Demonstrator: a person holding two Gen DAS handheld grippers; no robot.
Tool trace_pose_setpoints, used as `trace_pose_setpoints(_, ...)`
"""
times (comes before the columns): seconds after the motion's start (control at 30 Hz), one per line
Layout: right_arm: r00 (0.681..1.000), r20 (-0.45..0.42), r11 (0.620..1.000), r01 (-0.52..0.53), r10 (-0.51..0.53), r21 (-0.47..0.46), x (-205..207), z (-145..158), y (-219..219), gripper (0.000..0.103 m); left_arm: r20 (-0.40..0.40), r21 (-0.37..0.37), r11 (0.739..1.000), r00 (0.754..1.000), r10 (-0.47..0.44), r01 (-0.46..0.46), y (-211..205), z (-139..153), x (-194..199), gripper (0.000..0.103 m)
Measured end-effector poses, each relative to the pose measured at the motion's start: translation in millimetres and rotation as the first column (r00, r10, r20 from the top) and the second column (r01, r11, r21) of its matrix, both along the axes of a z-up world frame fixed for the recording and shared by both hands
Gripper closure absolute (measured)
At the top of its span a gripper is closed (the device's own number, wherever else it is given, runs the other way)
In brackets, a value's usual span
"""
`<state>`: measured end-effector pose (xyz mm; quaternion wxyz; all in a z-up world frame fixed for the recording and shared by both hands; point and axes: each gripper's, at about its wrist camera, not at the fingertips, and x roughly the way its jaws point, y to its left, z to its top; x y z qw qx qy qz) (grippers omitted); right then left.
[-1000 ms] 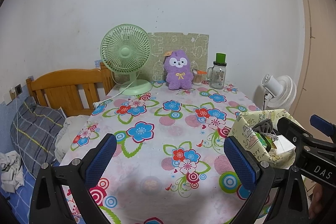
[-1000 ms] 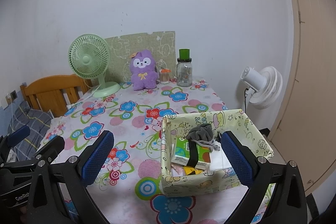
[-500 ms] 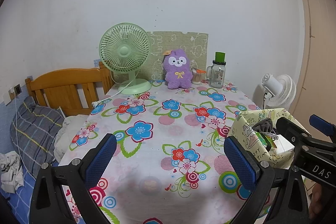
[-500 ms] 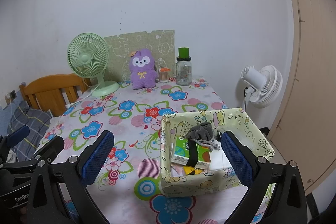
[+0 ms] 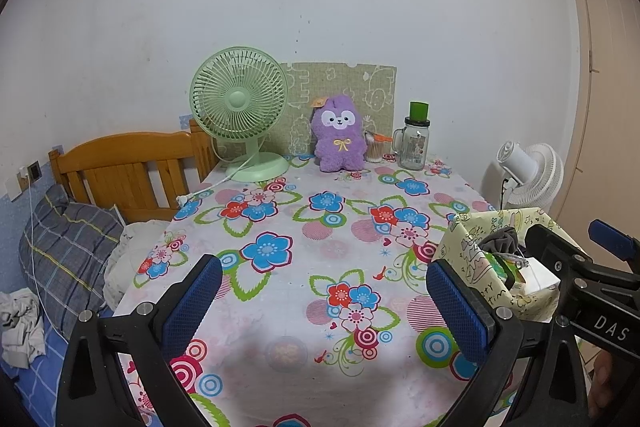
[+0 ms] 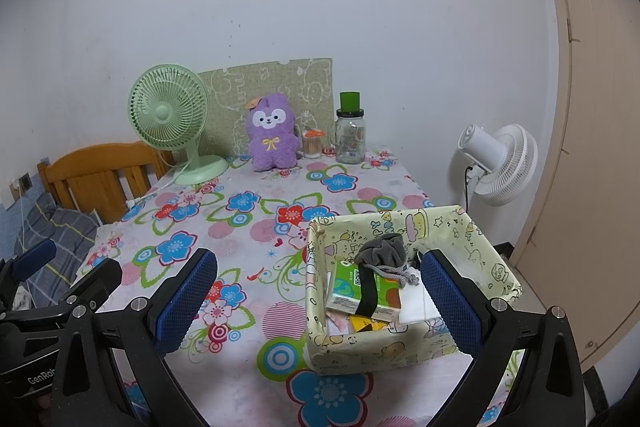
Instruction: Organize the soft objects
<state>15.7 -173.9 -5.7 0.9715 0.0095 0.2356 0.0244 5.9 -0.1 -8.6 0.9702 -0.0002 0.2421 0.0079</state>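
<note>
A pale yellow fabric box [image 6: 348, 345] [image 5: 468, 251] stands at the table's near right corner. Inside lie a grey drawstring pouch [image 6: 382, 253], a green tissue pack [image 6: 352, 289] with a black band, and white paper. A purple plush toy [image 5: 339, 141] [image 6: 273, 133] sits upright at the table's far edge. My left gripper [image 5: 326, 301] hangs open over the near middle of the table, empty. In its own view my right gripper [image 6: 312, 297] is open too, its right finger by the box, holding nothing.
A green desk fan [image 5: 240, 107], a patterned board [image 5: 360, 87], a glass jar with green lid [image 5: 416, 143] and a small cup [image 5: 374, 149] line the table's far edge. A wooden headboard [image 5: 128, 171] and pillow [image 5: 68, 243] lie left. A white floor fan [image 6: 500, 163] stands right.
Both views have shifted only slightly; the grippers stay open and nothing on the table has moved.
</note>
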Motion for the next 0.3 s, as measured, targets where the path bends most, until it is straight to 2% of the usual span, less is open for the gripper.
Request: trace_pose_setpoints(0.3,1.0,0.003,1.0,0.001,-0.001,0.001,-1.5,-0.2,0.6,0.0,0.007,-0.003,1.0,1.0,0.002,-0.002,-0.1,0.6,-1.8,0.0)
